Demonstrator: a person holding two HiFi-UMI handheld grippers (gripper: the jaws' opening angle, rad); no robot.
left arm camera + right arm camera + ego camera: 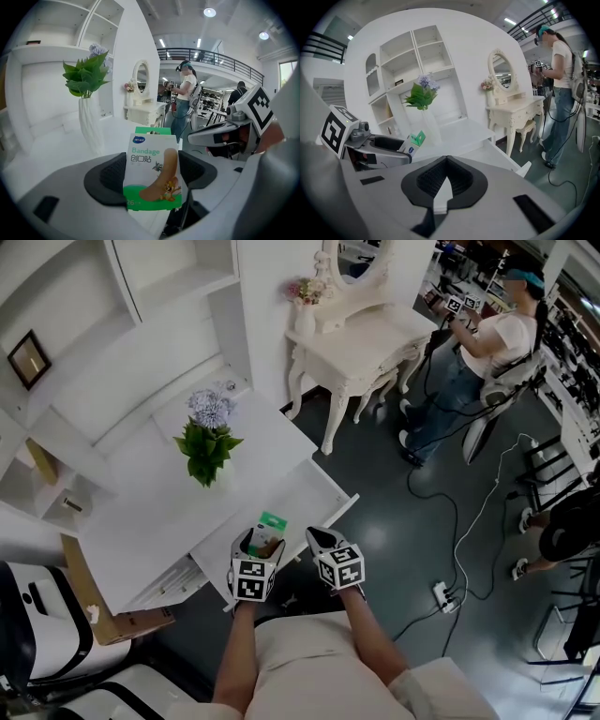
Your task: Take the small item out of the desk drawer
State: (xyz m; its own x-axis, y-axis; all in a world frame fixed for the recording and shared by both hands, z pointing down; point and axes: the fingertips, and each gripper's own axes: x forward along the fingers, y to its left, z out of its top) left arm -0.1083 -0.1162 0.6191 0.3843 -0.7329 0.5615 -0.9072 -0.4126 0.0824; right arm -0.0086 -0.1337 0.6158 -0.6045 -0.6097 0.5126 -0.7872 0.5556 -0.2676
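Two grippers side by side, forearms (239,652) reaching forward.
The left gripper (262,542) clamps an upright bandage box (152,168) by its sides; the right gripper (446,161), just beside it, has its jaws pressed together with nothing between; both point the same way.

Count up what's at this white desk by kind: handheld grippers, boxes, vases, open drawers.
Handheld two-jaw grippers: 2 (left gripper, right gripper)
Small white-and-green cardboard bandage box: 1
Tall white vase of green leaves and pale flowers: 1
Open white desk drawer: 1
Total: 5
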